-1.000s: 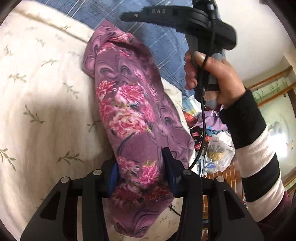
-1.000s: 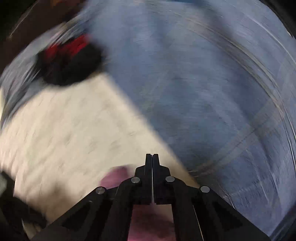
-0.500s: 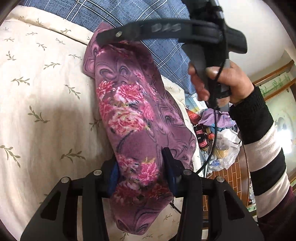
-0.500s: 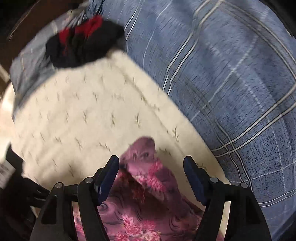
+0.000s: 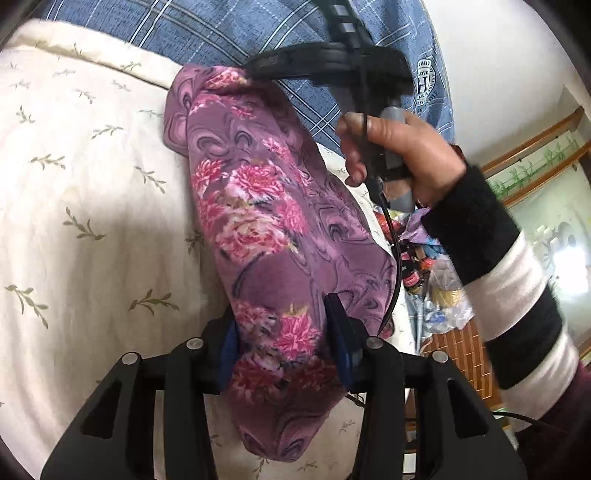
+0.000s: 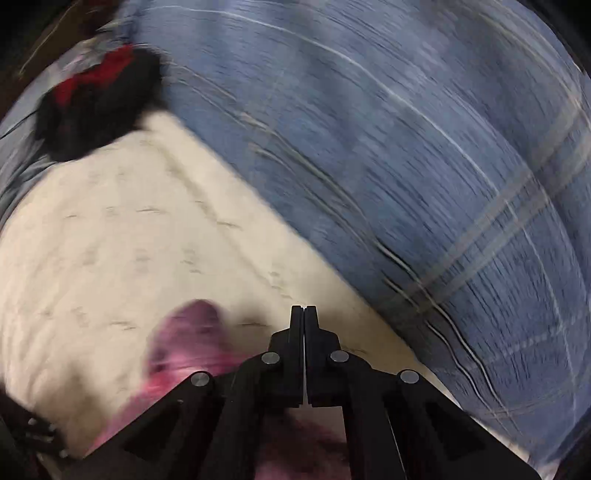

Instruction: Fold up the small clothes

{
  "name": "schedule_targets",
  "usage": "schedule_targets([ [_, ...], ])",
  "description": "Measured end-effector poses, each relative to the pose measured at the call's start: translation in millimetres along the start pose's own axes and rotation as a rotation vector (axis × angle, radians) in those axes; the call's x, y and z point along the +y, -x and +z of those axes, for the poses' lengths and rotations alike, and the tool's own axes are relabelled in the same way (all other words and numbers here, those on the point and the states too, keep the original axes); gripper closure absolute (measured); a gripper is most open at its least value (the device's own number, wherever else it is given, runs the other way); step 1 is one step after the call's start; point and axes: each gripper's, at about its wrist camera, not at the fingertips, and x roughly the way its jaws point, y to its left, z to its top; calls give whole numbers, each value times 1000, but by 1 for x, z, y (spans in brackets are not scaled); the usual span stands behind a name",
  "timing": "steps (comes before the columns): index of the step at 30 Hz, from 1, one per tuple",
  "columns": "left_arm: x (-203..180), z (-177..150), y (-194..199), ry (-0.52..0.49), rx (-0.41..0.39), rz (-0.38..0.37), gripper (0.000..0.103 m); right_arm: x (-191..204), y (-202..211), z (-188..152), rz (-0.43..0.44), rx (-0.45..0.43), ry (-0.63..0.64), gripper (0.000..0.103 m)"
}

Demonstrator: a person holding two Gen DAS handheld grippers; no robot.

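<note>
Left gripper [image 5: 282,332]: both jaws clamped across the near end of the purple floral garment [image 5: 266,206], cloth bunched between the 2 blue-lined pads. Garment lies lengthwise on the cream leaf-print bedspread [image 5: 85,192], far end near the blue plaid quilt [image 5: 207,33]. Right gripper [image 6: 303,321]: jaws pressed flat together at the garment's far end; view blurred, so possibly pinching an edge, cannot tell. Right hand [image 5: 402,158] on its handle. Black-and-red cloth [image 6: 96,99] lies far off on the bed.
</note>
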Motion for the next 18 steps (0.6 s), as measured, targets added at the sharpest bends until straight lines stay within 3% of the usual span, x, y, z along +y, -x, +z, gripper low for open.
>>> schedule_targets([
  [2,1,3,4,-1,11,-7,61,-21,15,-6,37,-64,-137,102],
  [3,1,5,8,2,14,-6,61,-33,28,-12,61,-102,-208,96],
  [5,0,11,17,-8,7,9,61,-58,56,-34,156,-169,-362,95],
  [8,-3,23,43,-27,-67,90,61,-79,96,-92,215,-246,-543,74],
  [9,-4,27,51,-23,-90,101,61,-80,105,-111,218,-260,-590,61],
  [11,-11,40,65,-11,-134,86,60,-77,127,-167,216,-279,-678,53],
  [13,-28,54,62,-50,-144,132,47,-55,130,-215,211,-293,-746,47],
  [15,-41,60,45,-95,-118,167,41,-47,133,-257,269,-305,-819,43],
  [18,-47,59,-4,-159,-28,311,42,-22,118,-301,382,-351,-919,42],
])
